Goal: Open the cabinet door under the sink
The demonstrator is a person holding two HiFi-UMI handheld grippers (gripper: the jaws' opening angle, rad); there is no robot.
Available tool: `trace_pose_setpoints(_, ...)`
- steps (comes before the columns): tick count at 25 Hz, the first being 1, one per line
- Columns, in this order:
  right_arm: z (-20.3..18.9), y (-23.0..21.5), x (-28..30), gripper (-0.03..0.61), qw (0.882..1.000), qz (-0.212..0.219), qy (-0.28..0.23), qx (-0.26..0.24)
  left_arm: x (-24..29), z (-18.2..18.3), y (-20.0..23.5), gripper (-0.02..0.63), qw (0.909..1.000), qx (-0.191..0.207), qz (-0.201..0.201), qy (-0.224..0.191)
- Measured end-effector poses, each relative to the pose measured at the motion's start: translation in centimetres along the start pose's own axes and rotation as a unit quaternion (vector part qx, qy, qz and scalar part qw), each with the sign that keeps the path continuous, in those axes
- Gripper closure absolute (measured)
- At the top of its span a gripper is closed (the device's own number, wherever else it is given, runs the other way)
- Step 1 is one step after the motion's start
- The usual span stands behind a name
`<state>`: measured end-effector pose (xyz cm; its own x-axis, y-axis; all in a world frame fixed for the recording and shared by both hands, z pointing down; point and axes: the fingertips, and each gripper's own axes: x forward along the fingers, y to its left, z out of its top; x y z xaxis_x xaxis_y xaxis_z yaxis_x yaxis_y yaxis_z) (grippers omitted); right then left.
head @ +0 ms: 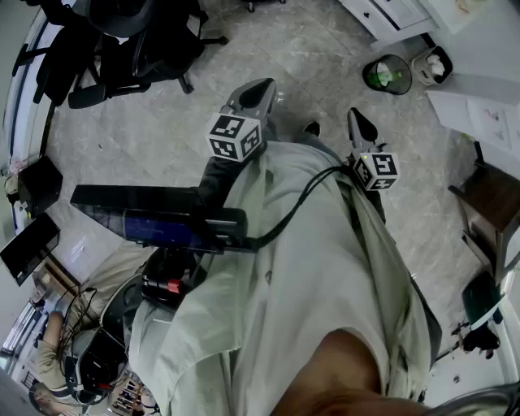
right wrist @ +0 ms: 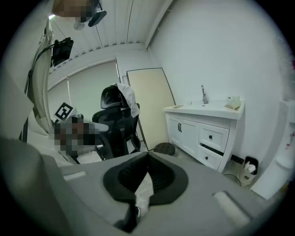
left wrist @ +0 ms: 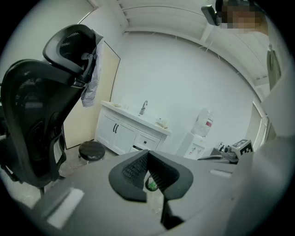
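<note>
The white sink cabinet (right wrist: 203, 133) stands against the far wall, with a faucet (right wrist: 203, 94) on top. Its two doors (right wrist: 180, 128) have black handles and are closed, with drawers (right wrist: 212, 137) to their right. The left gripper view shows the same cabinet (left wrist: 124, 131) farther off. In the head view a corner of it (head: 382, 16) sits at the top. My left gripper (head: 258, 91) (left wrist: 148, 153) and right gripper (head: 360, 123) (right wrist: 147, 154) are held in front of my body, well short of the cabinet. Both are shut, with nothing between the jaws.
A black office chair (left wrist: 37, 115) (right wrist: 117, 122) stands to the left. A round black stool (right wrist: 164, 148) (left wrist: 91, 150) sits on the floor before the doors. A dark waste bin (head: 387, 75) and a small white bin (right wrist: 249, 168) sit near the cabinet's right end. A water dispenser (left wrist: 202, 126) stands farther right.
</note>
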<state>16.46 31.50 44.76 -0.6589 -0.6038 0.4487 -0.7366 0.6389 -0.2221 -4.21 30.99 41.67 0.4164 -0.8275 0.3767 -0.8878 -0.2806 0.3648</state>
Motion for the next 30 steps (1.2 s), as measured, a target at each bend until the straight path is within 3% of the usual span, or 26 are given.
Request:
trace_pose_setpoints(19, -1.0, 0.3, -0.8, 0.577, 1.0, 0.002, 0.0, -0.001, -1.4, -0.7, -0.4, 0.607, 0.9998, -0.014, 0.003, -0.013)
trace_pose_setpoints(30, -1.2, -1.5, -2.6, 0.577, 1.0, 0.004, -0.015, 0.0, -0.8, -1.1, -2.8, 0.607, 0.9998, -0.008, 0.007, -0.019)
